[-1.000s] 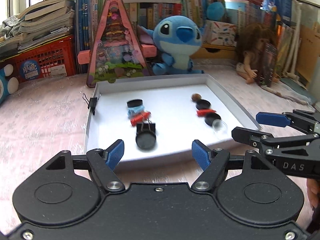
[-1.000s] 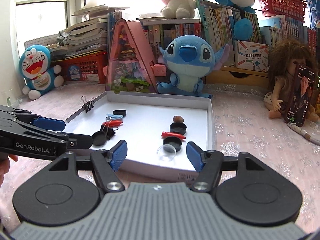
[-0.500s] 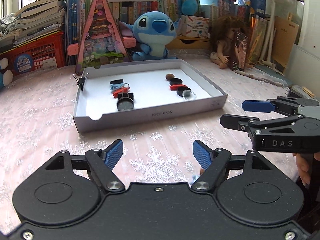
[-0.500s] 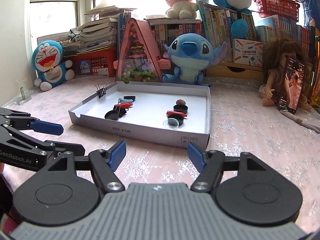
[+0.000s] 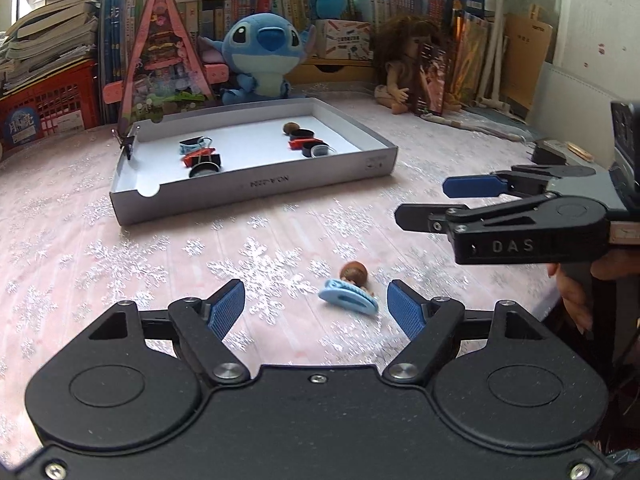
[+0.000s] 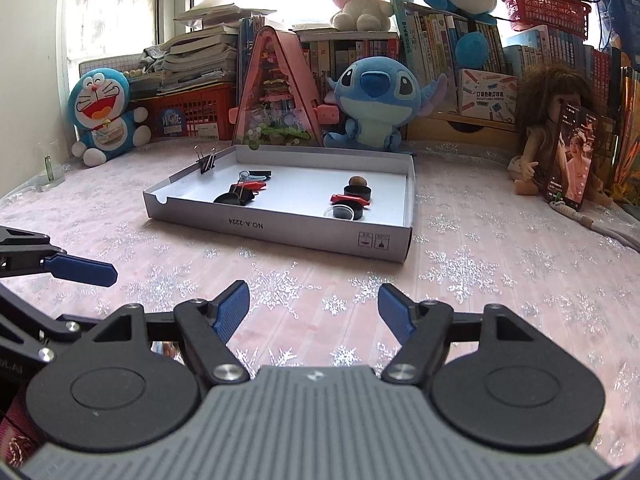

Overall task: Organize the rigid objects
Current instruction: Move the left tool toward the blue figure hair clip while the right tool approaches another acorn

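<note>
The left gripper (image 5: 316,304) stood with its jaws apart and nothing between them; they had just been opening. Just ahead of its right finger (image 5: 406,312), on the snowflake-patterned cloth (image 5: 120,264), lay a light blue clip (image 5: 348,300), and touching the clip's far side sat a small brown nut-like piece (image 5: 355,271). The right gripper (image 6: 314,304) also stood parted and empty over bare cloth, its jaws likewise having just been opening. Farther ahead of both grippers rested the white tray (image 6: 280,232), well apart from the clip. Inside the tray, toward its left, binder clips (image 6: 242,194) and a black cap lay clustered; toward its right lay a brown piece (image 6: 357,181), black caps (image 6: 357,191), a red clip (image 6: 348,199) and a clear lid. A black binder clip (image 6: 206,160) gripped the tray's left wall.
</note>
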`<state>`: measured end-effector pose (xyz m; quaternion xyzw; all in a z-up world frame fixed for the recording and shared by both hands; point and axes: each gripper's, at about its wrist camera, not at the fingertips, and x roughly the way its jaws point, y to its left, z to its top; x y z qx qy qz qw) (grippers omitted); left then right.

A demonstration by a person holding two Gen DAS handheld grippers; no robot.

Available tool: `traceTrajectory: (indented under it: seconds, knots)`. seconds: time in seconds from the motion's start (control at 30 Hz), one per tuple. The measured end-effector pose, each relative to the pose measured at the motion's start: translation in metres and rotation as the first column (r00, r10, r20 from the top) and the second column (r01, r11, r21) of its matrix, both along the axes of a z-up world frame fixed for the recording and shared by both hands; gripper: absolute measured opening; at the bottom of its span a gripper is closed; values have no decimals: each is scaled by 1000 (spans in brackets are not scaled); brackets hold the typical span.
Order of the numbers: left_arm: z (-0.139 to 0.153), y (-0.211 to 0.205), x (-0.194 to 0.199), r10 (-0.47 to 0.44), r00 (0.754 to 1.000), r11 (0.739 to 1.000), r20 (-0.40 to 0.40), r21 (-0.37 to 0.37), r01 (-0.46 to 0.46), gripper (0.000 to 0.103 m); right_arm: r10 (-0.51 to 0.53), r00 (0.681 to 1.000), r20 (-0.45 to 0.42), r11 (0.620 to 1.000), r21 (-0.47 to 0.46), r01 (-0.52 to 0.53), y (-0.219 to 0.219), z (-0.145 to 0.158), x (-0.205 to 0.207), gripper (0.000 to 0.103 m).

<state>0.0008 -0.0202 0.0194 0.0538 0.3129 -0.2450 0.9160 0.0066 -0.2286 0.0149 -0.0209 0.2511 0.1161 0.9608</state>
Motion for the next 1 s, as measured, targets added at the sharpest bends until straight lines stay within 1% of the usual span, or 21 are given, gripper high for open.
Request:
traceTrajectory:
  seconds: [0.13, 0.2, 0.33, 0.47, 0.73, 1.0]
  knots:
    - [-5, -6, -6, -23, 1000, 1000, 17, 21, 23, 76, 2, 1000, -7, 1000, -8, -2, -1, -4, -3, 81]
    - [-7, -9, -6, -31, 999, 999, 26, 29, 30, 74, 4, 1000, -8, 1000, -11, -4, 0, -5, -4, 81]
    - [-11, -16, -4, -37, 999, 998, 34, 53, 36, 67, 8, 1000, -11, 1000, -12, -9, 1, -6, -6, 82]
    - [-16, -17, 1, -6, 1000, 997, 29, 71, 4, 60, 11, 1000, -11, 1000, -16, -11, 2, -7, -7, 82]
    - [-15, 0, 11, 74, 997, 994, 36, 78, -76, 60, 45, 999, -14, 999, -21, -46, 10, -10, -11, 82]
    - [-17, 15, 22, 164, 986, 982, 39, 88, -167, 60, 111, 994, -10, 994, -11, -111, 26, -10, -16, 82]
